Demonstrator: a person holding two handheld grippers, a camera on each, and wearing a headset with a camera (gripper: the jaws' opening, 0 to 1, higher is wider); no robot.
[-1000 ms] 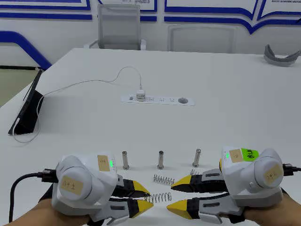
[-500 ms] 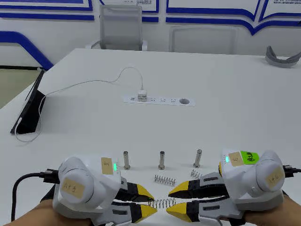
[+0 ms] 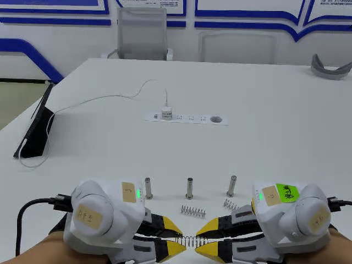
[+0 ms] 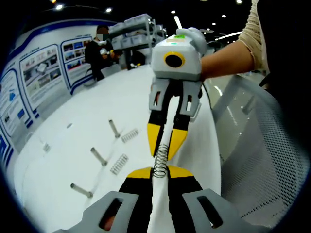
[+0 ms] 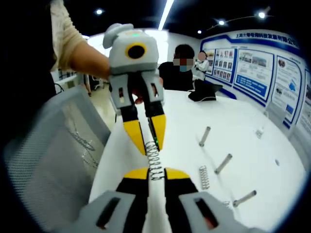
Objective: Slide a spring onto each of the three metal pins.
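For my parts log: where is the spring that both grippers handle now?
In the head view the spring is held between the tips of the left gripper and right gripper, bottom centre, in front of the middle pin.

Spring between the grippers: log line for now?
left gripper, right gripper: one spring end each, grip unclear | pins: bare | two springs: on table

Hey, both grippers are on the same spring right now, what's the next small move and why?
Probably open the left gripper and let the right gripper hold the spring alone: each grips one end, it lies level between them, and all three pins stand bare, so a free end is needed.
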